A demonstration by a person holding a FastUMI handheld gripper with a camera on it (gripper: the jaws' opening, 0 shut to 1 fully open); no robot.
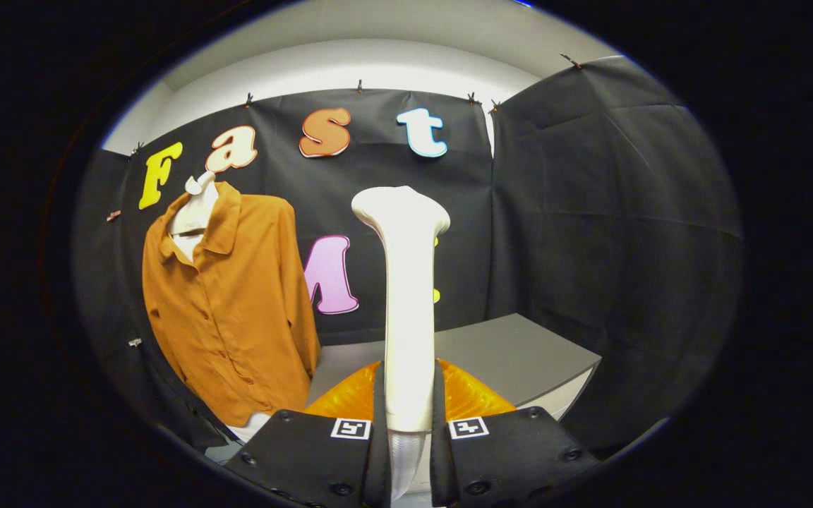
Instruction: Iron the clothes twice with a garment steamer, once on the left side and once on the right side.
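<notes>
The gripper (407,430) is seen at 6 o'clock, with its two black fingers (377,423) standing close together. A white garment steamer (406,310) is held between them. Both fingers are pressed against the steamer's handle, one on each side, so the gripper is closed tight on it. A small black and white square marker (350,427) is stuck on top of the left finger block, and another one sits on the right block.

The steamer is held upright. Its thin handle goes up from the fingers, and its wide, rounded head is seen at the top, toward 12 o'clock from the gripper.

An orange shirt (230,310) is hung up at about 10 o'clock from the gripper, well apart from the steamer. It is worn by a white clothes form (195,208), and the white neck can be seen inside the open collar. The shirt has a row of buttons down the front and long sleeves hanging at the sides.

A grey desk (519,353) is seen beyond the fingers, from 12 to 2 o'clock. Something shiny and orange (470,398) lies just ahead of the fingers, behind the steamer's handle; what it is cannot be told.
</notes>
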